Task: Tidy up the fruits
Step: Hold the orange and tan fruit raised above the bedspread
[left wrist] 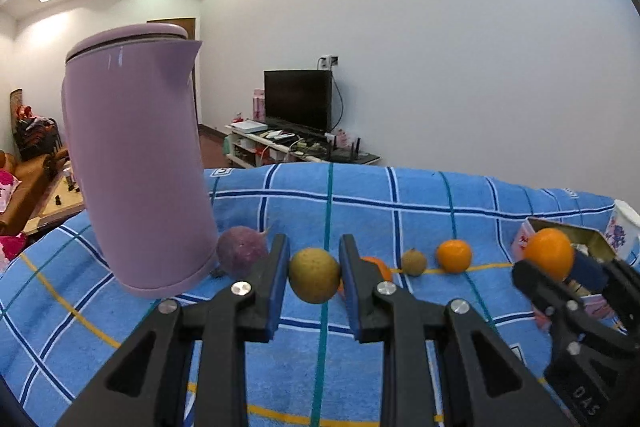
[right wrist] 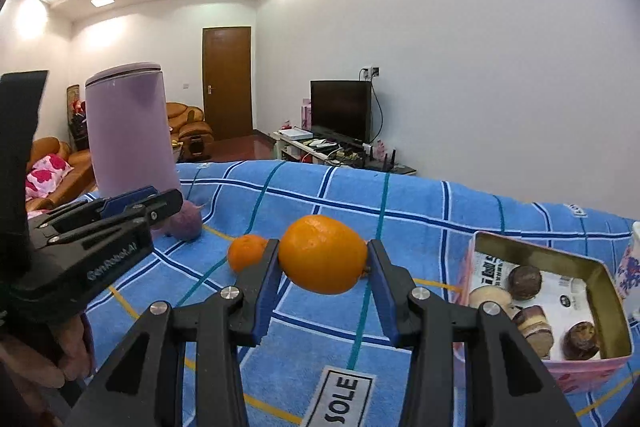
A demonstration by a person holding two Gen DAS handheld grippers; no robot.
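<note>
A yellow-green pear (left wrist: 314, 275) and a large orange (right wrist: 323, 254) — both lifted; smaller fruits line the cloth.

The cloth-covered table (left wrist: 420, 211) carries all items. A jug (left wrist: 136, 167) stands at its left edge, tilted. A round fruit (left wrist: 242, 251) lies just beside the jug's base, to its right. Further right, a row runs along the table: a tangerine (left wrist: 380, 267) partly hidden, a small fruit (left wrist: 414, 261), then another tangerine (left wrist: 454, 255), each apart from the next. A tin (right wrist: 552, 307) sits near the right edge with pastries (right wrist: 524, 281) in it; a cup (left wrist: 624, 227) stands just behind it. The left gripper (left wrist: 315, 277) holds a pear (left wrist: 315, 275) above the table, left of the right gripper (right wrist: 323, 261), which holds an orange (right wrist: 323, 254) likewise clear of the cloth.
</note>
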